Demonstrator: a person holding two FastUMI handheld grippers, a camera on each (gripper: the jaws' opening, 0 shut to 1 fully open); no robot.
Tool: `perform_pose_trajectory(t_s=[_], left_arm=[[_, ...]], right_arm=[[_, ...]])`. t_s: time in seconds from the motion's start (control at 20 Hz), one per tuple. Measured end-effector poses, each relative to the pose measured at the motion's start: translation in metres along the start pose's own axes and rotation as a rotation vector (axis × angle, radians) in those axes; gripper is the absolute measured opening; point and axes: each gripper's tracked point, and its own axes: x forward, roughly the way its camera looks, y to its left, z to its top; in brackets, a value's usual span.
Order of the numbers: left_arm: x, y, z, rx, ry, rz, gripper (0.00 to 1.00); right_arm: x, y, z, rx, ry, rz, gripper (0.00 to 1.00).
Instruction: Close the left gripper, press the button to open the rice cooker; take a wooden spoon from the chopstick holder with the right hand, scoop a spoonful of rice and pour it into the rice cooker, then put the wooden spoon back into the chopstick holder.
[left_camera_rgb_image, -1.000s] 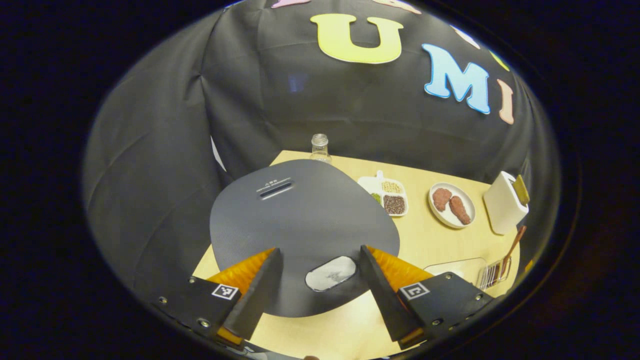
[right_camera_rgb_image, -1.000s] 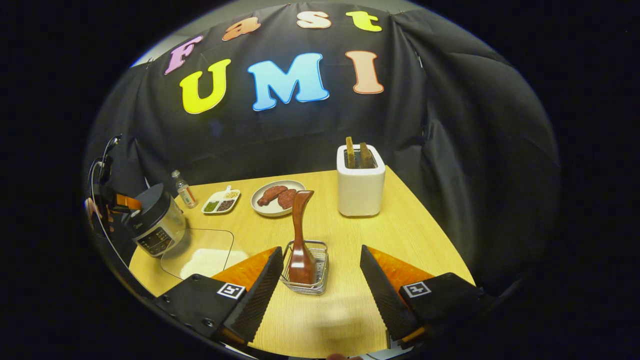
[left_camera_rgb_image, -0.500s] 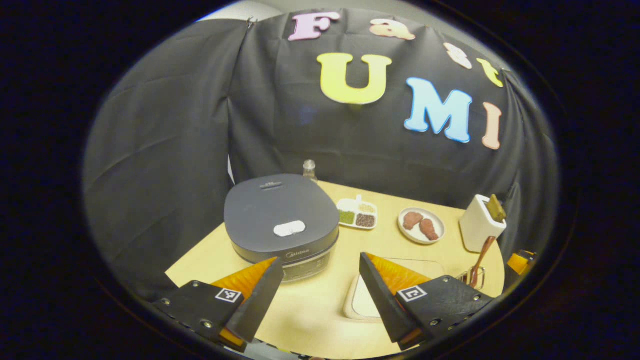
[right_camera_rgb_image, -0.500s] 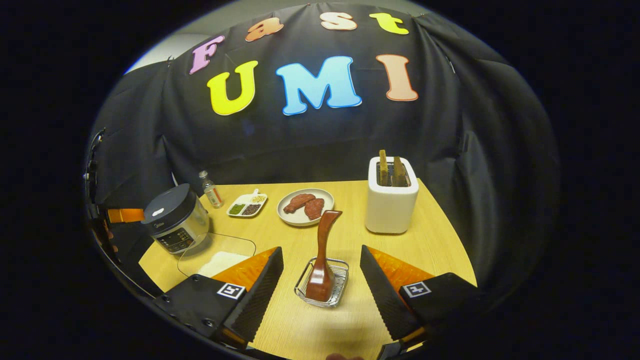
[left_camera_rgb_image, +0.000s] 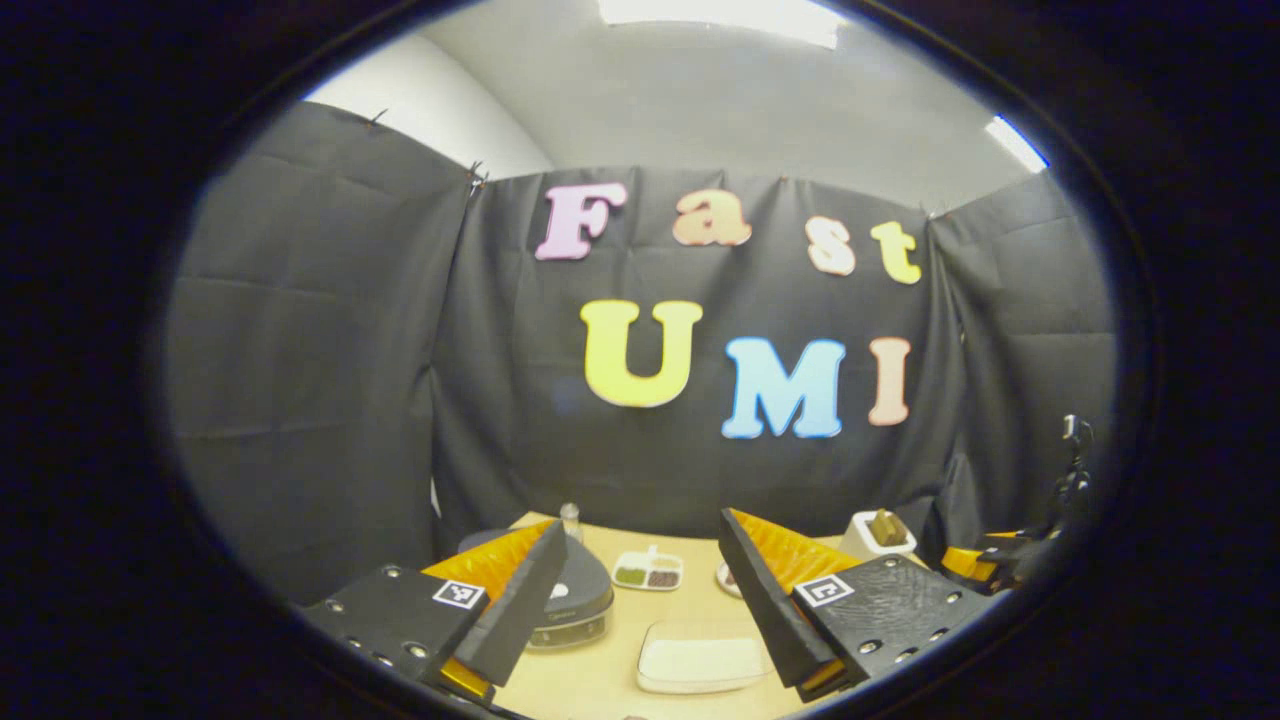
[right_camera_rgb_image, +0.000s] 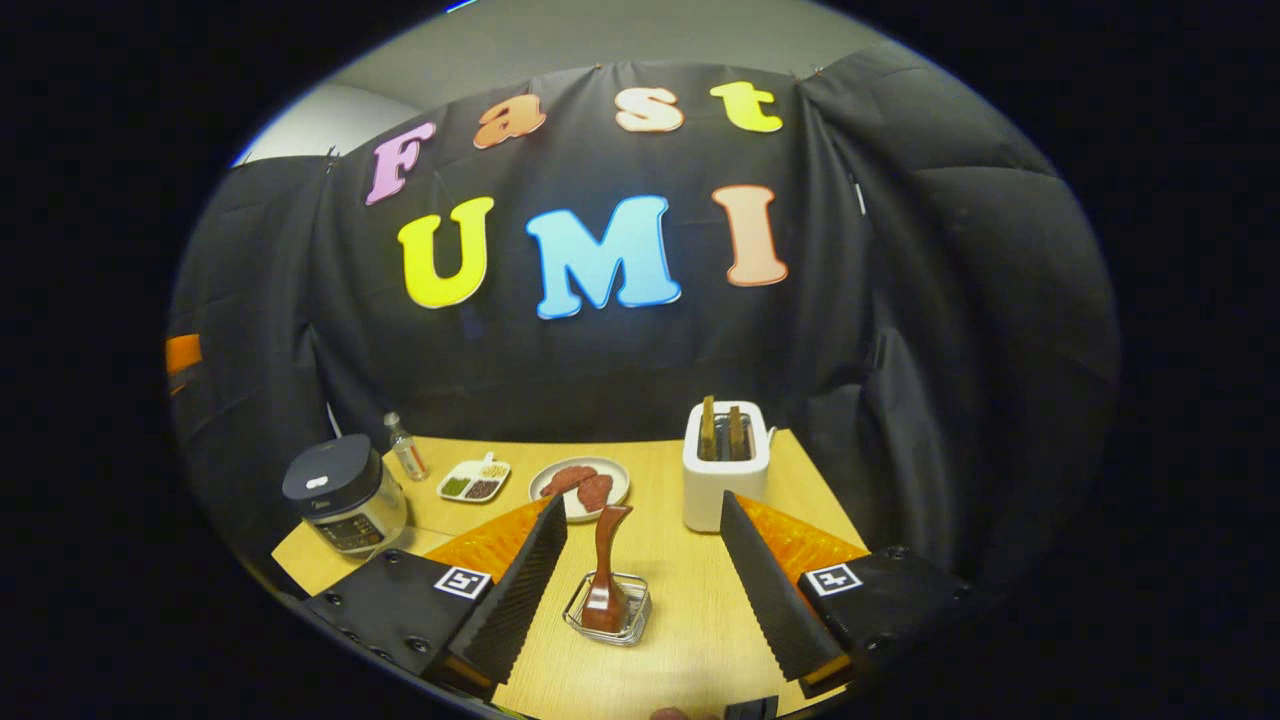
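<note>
The dark rice cooker (right_camera_rgb_image: 340, 495) stands at the table's left corner with its lid down; in the left gripper view the rice cooker (left_camera_rgb_image: 582, 598) is small and partly behind one finger. A clear tray of white rice (left_camera_rgb_image: 700, 662) lies just right of it. The wooden spoon (right_camera_rgb_image: 606, 560) stands upright in the wire chopstick holder (right_camera_rgb_image: 606, 618), low between the right gripper's fingers but well beyond them. My left gripper (left_camera_rgb_image: 640, 522) is open and held high, back from the table. My right gripper (right_camera_rgb_image: 641, 500) is open and holds nothing.
A white toaster (right_camera_rgb_image: 727, 465) with two slices stands at the back right. A plate of brown meat pieces (right_camera_rgb_image: 580, 482), a small divided dish (right_camera_rgb_image: 472, 482) and a little bottle (right_camera_rgb_image: 403, 445) line the back of the table. Black cloth walls close it in.
Both grippers have drawn back and up from the table. The cooker, close under the left gripper a second ago, is now far and small. The spoon has stayed in its holder.
</note>
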Motion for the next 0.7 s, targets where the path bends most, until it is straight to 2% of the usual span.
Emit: perform_pose_trajectory(t_s=[0.2,0.45,0.7], left_arm=[[-0.040,0.012,0.034,0.019,-0.049,-0.043,0.96],[-0.095,0.045,0.018,-0.004,-0.039,-0.015,0.96],[-0.134,0.061,0.008,-0.011,-0.022,0.010,0.96]], right_arm=[[-0.042,-0.010,0.042,-0.022,-0.116,-0.076,0.98],[-0.087,-0.027,0.034,-0.062,-0.159,-0.150,0.98],[-0.114,-0.015,0.021,-0.032,-0.166,-0.146,0.98]])
